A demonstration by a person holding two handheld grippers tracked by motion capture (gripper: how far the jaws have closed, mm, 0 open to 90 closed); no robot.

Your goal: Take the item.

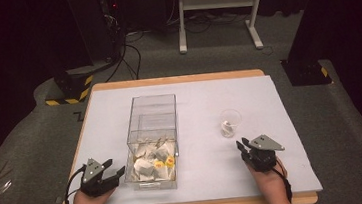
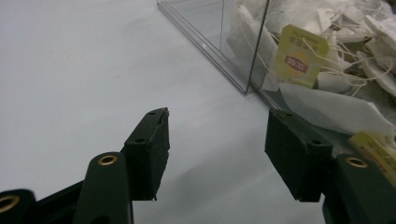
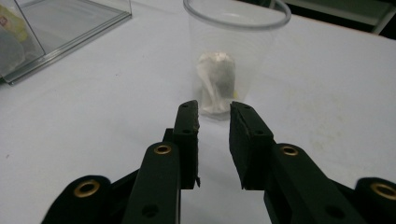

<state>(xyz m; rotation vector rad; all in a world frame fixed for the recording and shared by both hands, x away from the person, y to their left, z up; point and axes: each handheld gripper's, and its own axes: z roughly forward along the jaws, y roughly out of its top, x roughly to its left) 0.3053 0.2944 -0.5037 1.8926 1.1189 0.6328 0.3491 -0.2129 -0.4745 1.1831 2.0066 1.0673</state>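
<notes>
At the table's near edge both hands rest: left gripper jaws spread wide beside the box, right gripper jaws narrowly parted, empty, facing the cup.

White stand, striped base.

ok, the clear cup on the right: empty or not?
Not empty. The clear cup stands upright with one white tea bag at its bottom, seen through the wall.

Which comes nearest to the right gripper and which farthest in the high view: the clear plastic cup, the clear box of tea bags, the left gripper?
1. Clear plastic cup: just ahead of the right gripper, slightly to its left.
2. Clear box of tea bags: further left, mid-table.
3. Left gripper: beyond the box, near the table's left front edge.
</notes>
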